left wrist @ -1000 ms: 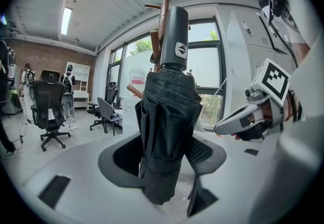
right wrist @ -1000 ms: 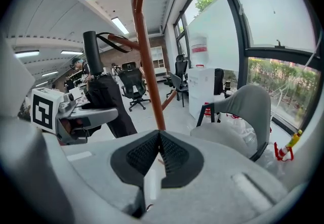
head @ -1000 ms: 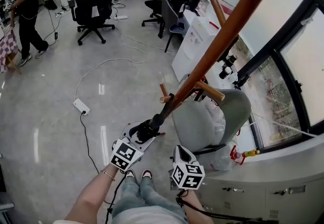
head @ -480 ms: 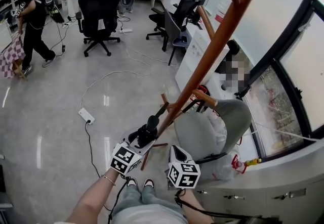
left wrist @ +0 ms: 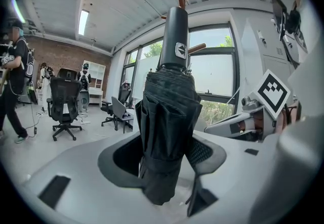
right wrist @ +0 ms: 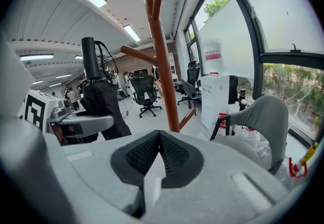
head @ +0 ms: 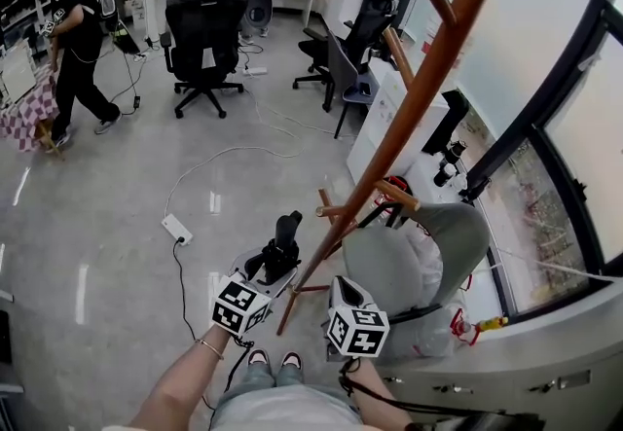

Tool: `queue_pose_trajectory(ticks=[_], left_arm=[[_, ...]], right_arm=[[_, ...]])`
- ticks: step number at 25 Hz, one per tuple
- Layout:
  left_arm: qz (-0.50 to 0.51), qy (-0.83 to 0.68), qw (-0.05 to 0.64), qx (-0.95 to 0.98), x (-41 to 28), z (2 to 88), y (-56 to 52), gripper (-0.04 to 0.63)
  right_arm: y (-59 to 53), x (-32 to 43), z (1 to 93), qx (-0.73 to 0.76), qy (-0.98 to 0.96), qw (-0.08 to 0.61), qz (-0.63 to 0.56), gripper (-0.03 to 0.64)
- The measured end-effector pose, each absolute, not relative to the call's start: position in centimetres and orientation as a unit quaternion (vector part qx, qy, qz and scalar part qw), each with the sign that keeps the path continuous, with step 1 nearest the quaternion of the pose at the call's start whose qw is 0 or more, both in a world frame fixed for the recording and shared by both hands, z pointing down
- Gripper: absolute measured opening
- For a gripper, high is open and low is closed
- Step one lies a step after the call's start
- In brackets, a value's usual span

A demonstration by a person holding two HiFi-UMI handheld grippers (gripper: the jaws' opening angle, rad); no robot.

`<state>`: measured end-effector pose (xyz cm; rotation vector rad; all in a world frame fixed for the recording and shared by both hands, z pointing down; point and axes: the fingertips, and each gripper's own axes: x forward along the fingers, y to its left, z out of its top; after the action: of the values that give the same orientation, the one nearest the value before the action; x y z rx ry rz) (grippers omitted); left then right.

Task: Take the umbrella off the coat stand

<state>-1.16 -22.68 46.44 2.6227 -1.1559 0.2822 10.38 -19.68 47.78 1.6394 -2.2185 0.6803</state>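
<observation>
- Left gripper [head: 274,267]: jaws clamped on folded black umbrella [left wrist: 167,127], gripping its canopy near lower end.
- Umbrella handle [left wrist: 176,41] points up and away from gripper.
- Head view: umbrella [head: 282,246] just beside lower pole of coat stand [head: 421,103], on its left, clear of pegs.
- Right gripper [right wrist: 158,156]: jaws together, nothing between pads.
- Right gripper [head: 348,291] near stand foot, beside grey chair [head: 414,254].

I see open floor [head: 88,254] across the left of the frame, only a power strip [head: 176,228] there. The coat stand [head: 415,108] slants centre to upper right; a grey chair [head: 428,244] blocks lower right.
</observation>
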Motion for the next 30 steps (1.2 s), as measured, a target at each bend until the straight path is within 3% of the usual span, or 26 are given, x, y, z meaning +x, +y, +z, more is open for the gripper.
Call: queue_pose_trajectory(ticks=[14,30], left_arm=[[0.07,-0.491,0.188,0.848,-4.0,44.0,-22.0,0.242],[0.062,-0.545,0.175,0.817,-5.5,42.6,-22.0,0.242]], right_arm=[[-23.8,9.5,45.2,0.553,-0.797,0.142,0.198,0.005],[-25.1,10.1,43.8,0.544,-0.806,0.152,0.178,0.005]])
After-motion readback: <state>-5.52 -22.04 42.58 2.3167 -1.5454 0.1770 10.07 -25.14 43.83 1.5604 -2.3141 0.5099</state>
